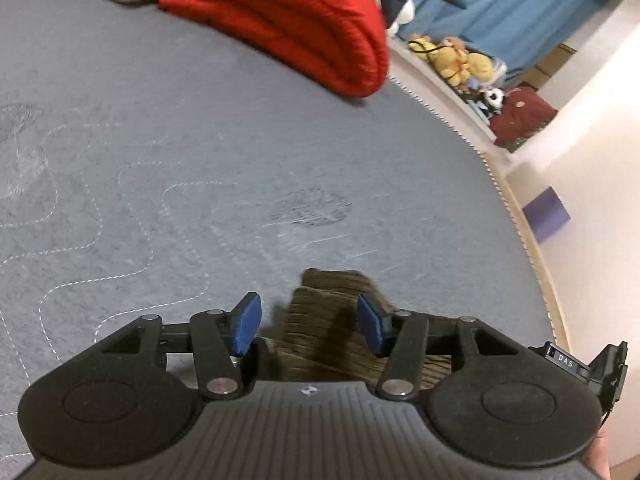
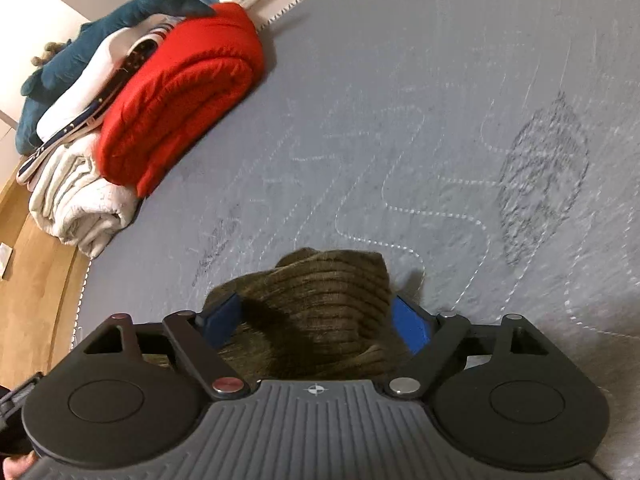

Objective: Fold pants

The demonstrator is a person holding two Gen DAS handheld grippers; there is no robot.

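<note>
The pants are brown corduroy. In the left wrist view a bunched corner of them (image 1: 320, 320) lies on the grey bed between my left gripper's (image 1: 309, 322) blue pads; the jaws stand open with gaps on both sides of the cloth. In the right wrist view a thicker fold of the pants (image 2: 324, 304) fills the space between my right gripper's (image 2: 320, 316) blue pads, which stand wide apart. I cannot tell whether the pads touch the cloth. Most of the pants are hidden under the gripper bodies.
A folded red knit (image 1: 288, 20) (image 2: 180, 108) and a cream and white stack (image 2: 76, 196) lie at the bed's far edge. A teal plush (image 2: 120, 24) sits behind them. The bed edge (image 1: 508, 196) drops to a shelf of soft toys (image 1: 464, 60). Wooden floor (image 2: 36, 272) lies beside the bed.
</note>
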